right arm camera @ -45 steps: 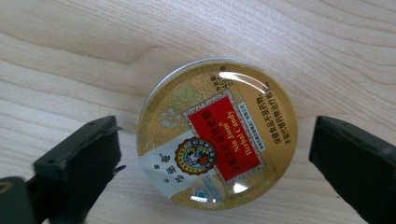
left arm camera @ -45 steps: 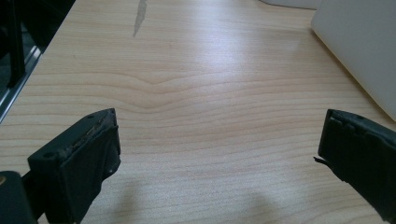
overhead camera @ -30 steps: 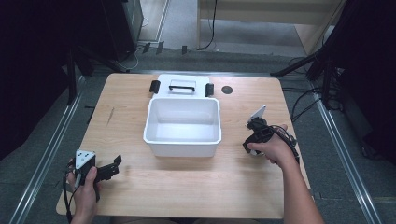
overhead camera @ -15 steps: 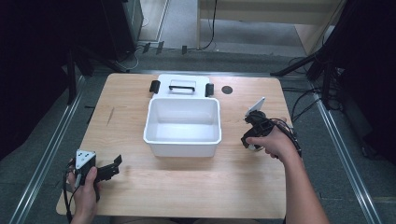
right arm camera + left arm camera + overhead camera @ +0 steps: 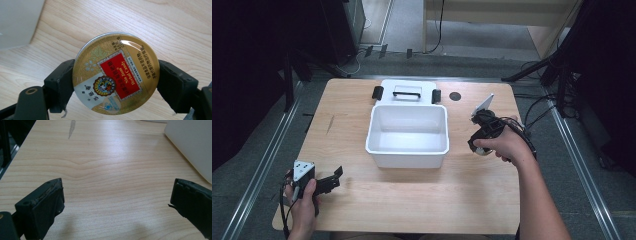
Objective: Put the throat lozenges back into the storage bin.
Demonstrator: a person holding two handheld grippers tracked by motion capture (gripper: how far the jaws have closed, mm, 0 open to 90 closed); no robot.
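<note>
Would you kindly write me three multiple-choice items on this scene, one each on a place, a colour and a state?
1. Where does the lid with the black handle lie?
A. inside the white tub
B. on the table beyond the white tub
C. under the left gripper

2. What colour is the label panel at the middle of the round tin?
A. red
B. blue
C. black

3. How do the left gripper jaws stand?
A. shut on the tin
B. shut on nothing
C. wide apart over bare table

Answers: 1 B, the lid lies behind the white tub in the high view; 2 A, the right gripper view shows red; 3 C, wood shows between the jaws.
</note>
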